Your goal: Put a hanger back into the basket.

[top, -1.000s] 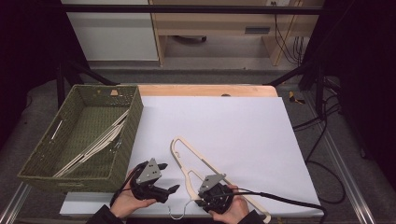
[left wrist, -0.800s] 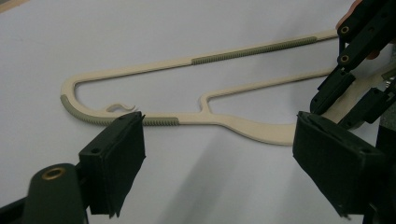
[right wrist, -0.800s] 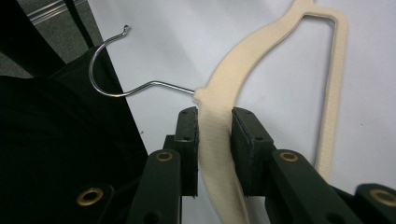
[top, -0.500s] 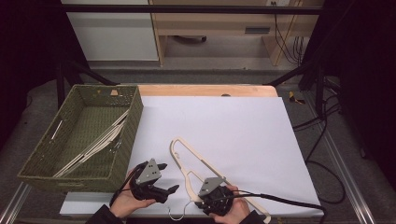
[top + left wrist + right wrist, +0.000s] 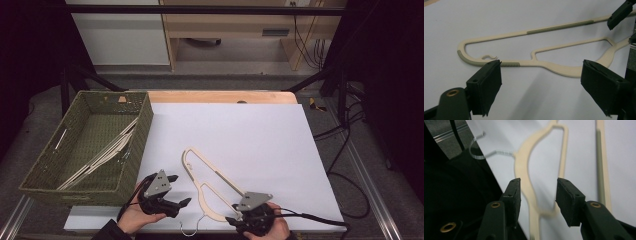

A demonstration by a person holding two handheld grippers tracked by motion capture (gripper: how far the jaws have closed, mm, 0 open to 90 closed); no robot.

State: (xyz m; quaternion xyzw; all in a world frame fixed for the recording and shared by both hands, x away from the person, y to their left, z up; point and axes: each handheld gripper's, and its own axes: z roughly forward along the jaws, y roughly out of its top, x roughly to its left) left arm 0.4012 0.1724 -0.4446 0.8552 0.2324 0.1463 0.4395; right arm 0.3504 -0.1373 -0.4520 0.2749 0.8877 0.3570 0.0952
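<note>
High view: you held your left gripper (image 5: 175, 192) near the front edge of the white table (image 5: 260, 135), just right of the green woven basket (image 5: 47, 167), with its jaws spread wide and nothing between them. The cream hanger (image 5: 207, 175) lay flat on the white surface between your two hands, its long bar running from upper left down to lower right. Its metal hook (image 5: 192, 227) pointed toward the table's front edge. Your right gripper (image 5: 235, 220) sat at the hanger's near end, low at the front of the table, carrying the grey plate (image 5: 254, 201) on top.

Left gripper view: the two black pads (image 5: 485, 87) stood far apart above the bare surface, and the hanger (image 5: 554, 63) lay beyond them, untouched by them. The other gripper's jaw tip showed at the upper right corner, near the hanger's ribbed bar.

Right gripper view: your jaws were partly parted, straddling the hanger's curved shoulder (image 5: 526, 182); whether either pad touched it could not be told. The hook (image 5: 477, 151) reached past the table edge.

Basket: several pale hangers (image 5: 100, 157) lay inside it, leaning against its right wall.
</note>
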